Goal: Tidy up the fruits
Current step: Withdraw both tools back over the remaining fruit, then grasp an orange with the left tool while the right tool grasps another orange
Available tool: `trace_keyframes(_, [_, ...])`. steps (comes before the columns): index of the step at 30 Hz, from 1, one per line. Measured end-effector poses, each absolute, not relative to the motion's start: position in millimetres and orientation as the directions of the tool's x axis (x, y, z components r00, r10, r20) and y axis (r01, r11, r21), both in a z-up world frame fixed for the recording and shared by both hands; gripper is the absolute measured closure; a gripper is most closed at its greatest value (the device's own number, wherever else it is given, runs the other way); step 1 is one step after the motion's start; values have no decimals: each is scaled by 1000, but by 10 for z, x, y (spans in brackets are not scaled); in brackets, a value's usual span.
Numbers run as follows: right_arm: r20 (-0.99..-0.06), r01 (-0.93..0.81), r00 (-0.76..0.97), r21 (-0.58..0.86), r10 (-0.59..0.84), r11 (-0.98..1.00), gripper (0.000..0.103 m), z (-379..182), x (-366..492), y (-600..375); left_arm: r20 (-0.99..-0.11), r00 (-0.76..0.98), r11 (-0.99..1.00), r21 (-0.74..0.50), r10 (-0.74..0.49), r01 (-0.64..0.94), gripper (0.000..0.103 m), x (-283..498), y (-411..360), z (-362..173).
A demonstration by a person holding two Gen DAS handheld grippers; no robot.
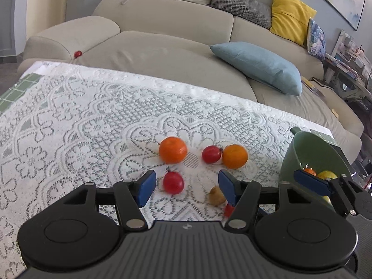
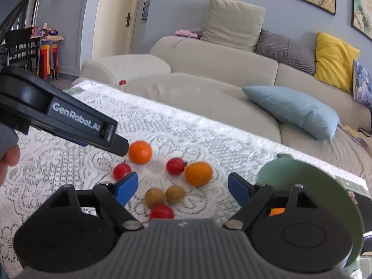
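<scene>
Left wrist view shows a green bowl at the right of the table, tipped toward the camera, with an orange fruit and something yellow inside. "GenRobot.AI" is printed in white on the side of the left gripper as it shows in the right wrist view.

Loose fruit sits on a white lace tablecloth: two oranges, three red fruits and two small brownish ones. Left gripper jaws are spread, with a red fruit on the cloth in the gap, untouched. Right gripper is spread too, holding nothing.

Behind: beige sofa, blue cushion, yellow cushion, grey-blue walls.
</scene>
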State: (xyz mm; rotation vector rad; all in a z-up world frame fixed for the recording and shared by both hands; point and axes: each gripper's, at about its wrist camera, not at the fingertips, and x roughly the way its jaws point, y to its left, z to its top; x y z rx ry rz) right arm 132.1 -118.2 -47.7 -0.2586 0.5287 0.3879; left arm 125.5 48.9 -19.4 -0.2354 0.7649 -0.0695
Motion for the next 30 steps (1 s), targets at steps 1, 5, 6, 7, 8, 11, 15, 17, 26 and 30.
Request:
trace_keyframes(1, [-540,-424,789,-137,291,895,25,-517,1330,-1167,-675,721,970,-241,-157,-14,31,1249,514,-227])
trace_keyframes(5, [-558,-429,777,-130,292,894,30,-619,1356,-1140,-671,718,969,-248,-186,18,31,1235,561,-357])
trace_keyframes(6, [-561,-427,776,-129,289,895,30,-638,1367,-1135,-670,717,967,-252,-194,27,31,1236,566,-388])
trace_keyframes(7, [-563,-428,774,-129,289,895,31,-656,1377,-1135,-666,718,966,-256,-202,34,31,1237,572,-416])
trace_keyframes(8, [-564,-428,773,-129,289,894,33,-678,1381,-1138,-664,718,965,-259,-209,42,31,1237,580,-441])
trace_keyframes(11, [-569,-431,770,-130,289,893,36,-729,1407,-1135,-654,720,962,-265,-230,67,31,1240,600,-500])
trace_keyframes(15, [-579,-430,765,-132,283,893,39,-779,1457,-1127,-648,721,959,-269,-246,86,31,1261,624,-553])
trace_keyframes(17, [-579,-428,766,-136,279,894,43,-781,1502,-1112,-647,720,958,-271,-250,90,31,1285,634,-571])
trace_keyframes(26, [-595,-431,746,-91,299,898,50,-806,1574,-1135,-650,717,961,-259,-250,100,38,1356,628,-662])
trace_keyframes(30, [-595,-419,747,-77,295,905,51,-776,1690,-1145,-638,735,968,-231,-230,101,38,1453,590,-607])
